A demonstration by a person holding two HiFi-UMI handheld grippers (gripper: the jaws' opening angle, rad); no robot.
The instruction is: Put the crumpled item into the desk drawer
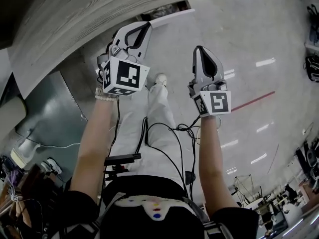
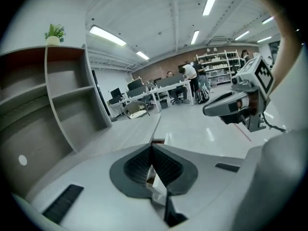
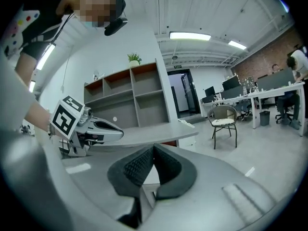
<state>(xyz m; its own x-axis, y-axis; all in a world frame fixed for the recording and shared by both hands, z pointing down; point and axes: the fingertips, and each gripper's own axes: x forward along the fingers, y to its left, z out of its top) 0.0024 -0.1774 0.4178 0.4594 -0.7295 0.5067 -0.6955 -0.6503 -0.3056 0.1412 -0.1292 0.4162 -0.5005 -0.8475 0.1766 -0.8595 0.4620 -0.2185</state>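
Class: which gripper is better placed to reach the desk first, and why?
Left, probably: the left gripper sits beside the desk edge in the head view, while the right gripper hangs over open floor. Both are shut and empty.

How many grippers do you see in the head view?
2. The left gripper is near the desk edge, jaws together, empty; the right gripper is beside it over the floor, also shut and empty.

Right tongs (image 3: 153,148) together, empty

Grey desk (image 3: 150,132), perhaps paper (image 3: 185,123) atop
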